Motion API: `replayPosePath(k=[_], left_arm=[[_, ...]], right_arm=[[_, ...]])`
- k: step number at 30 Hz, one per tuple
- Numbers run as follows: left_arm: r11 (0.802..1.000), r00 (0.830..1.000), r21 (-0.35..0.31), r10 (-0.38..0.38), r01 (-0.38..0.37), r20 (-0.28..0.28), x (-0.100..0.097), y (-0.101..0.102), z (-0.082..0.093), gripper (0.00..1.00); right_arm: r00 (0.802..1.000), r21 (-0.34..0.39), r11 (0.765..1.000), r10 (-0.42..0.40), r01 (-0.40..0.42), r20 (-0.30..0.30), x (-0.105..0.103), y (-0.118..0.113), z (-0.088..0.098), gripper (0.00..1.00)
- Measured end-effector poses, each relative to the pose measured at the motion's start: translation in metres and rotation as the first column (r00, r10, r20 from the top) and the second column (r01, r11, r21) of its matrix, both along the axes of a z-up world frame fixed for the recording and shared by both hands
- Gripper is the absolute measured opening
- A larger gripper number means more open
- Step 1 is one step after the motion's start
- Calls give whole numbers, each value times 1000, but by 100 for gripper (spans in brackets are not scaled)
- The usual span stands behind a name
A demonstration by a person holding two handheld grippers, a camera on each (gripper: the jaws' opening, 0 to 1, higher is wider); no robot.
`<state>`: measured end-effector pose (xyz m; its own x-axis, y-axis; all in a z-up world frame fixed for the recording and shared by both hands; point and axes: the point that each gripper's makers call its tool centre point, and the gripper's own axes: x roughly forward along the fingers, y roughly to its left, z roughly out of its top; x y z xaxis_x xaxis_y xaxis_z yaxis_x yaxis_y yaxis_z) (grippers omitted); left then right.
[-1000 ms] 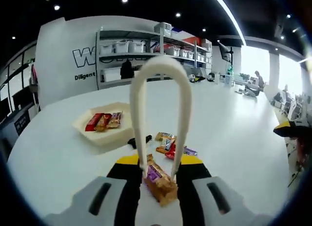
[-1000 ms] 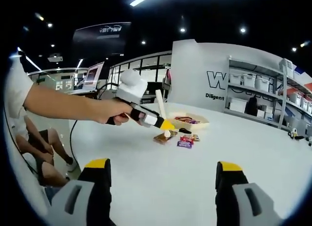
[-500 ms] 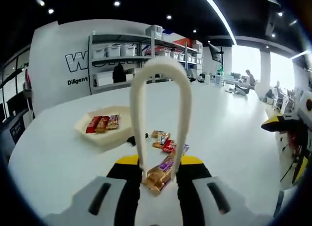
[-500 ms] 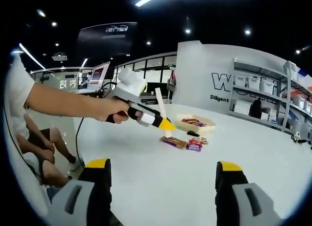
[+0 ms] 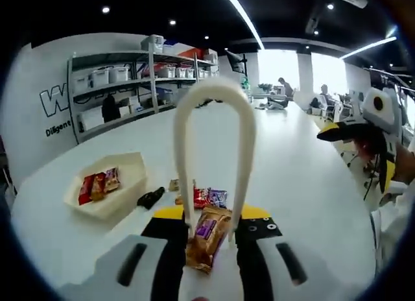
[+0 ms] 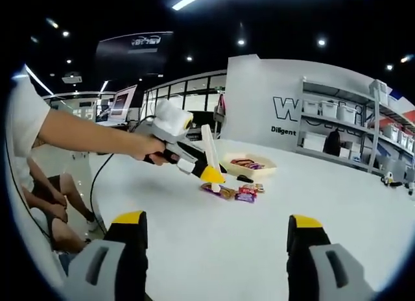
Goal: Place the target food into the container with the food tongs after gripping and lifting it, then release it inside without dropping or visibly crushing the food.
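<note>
Over the last second the snack bar [image 5: 206, 239] has turned between the tips of the tongs [image 5: 212, 152] and now hangs lengthwise, clear of the worktop [image 5: 305, 184], while the tray [image 5: 107, 191] has slid to the left hand-held gripper's [image 5: 211, 229] forward left. That reads as a lift completed, with the carry to the tray yet to be made. The left hand-held gripper stays squeezed on the tongs, whose tips pinch the bar just ahead of its jaws. The remaining snacks [image 5: 204, 197] lie a little beyond, a small dark object [image 5: 150, 197] between them and the tray. In the right gripper view, the right hand-held gripper [image 6: 217, 249] hovers with jaws spread wide, holding nothing, well back from the snacks.
</note>
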<state>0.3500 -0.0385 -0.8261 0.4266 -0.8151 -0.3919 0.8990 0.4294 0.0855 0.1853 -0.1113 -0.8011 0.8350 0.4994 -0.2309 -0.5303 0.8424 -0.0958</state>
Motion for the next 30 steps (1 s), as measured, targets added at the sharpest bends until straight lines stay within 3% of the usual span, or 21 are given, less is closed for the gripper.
replayPosePath(k=[14, 30], left_arm=[[999, 997, -2, -45, 45, -61, 6, -2, -12, 28], [999, 990, -53, -17, 10, -137, 6, 4, -16, 26]], right_arm=[[1000, -25, 1000, -5, 4, -7, 9, 3, -1, 88], [1000, -49, 999, 10, -11, -24, 10, 7, -10, 86]])
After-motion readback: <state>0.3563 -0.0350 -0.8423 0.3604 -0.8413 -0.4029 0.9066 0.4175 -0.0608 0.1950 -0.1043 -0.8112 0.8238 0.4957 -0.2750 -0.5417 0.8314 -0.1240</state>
